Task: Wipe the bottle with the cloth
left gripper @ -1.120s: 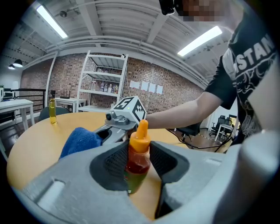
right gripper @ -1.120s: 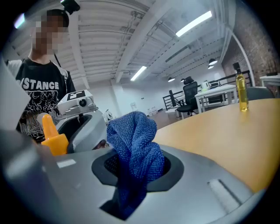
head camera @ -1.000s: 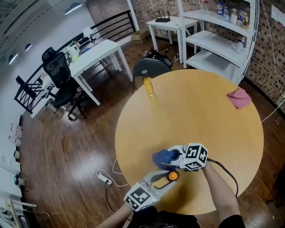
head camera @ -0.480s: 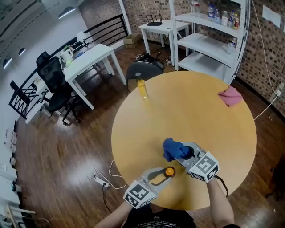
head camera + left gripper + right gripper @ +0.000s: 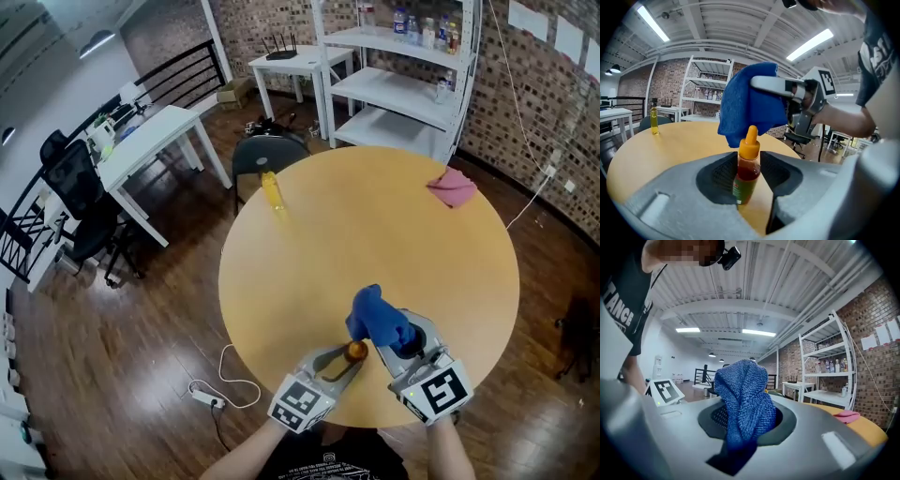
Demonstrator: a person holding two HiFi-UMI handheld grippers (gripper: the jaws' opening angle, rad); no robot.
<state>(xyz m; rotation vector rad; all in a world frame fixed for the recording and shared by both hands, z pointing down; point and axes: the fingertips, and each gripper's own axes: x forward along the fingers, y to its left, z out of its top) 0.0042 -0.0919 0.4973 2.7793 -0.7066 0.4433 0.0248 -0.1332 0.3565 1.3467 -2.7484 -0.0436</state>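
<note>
Blue cloth: a bunched blue terry cloth [image 5: 743,397] is pinched in the right hand-held gripper [image 5: 401,339]. Its jaws are closed on the fabric, with a tuft standing above them and a fold hanging below.
Bottle: a small clear squeeze bottle [image 5: 748,164] with an orange nozzle cap, reddish liquid and a green label stands slightly tilted in the left hand-held gripper [image 5: 345,362]. The jaws press on both its sides. Whether its base rests on the table cannot be told.
Cloth and bottle: in the left gripper view the cloth hangs just behind and above the orange cap. In the head view it lies just beyond the cap. Contact between them cannot be told.
Table: a round, light wooden table [image 5: 375,225], with both hand-held grippers over its near edge.
Far side: a slim bottle of yellow liquid [image 5: 272,191] stands upright near the far left edge. A crumpled pink cloth [image 5: 452,187] lies near the far right edge, well apart from it.
Background: a white shelf unit [image 5: 403,89] carrying small bottles stands by a brick wall.
</note>
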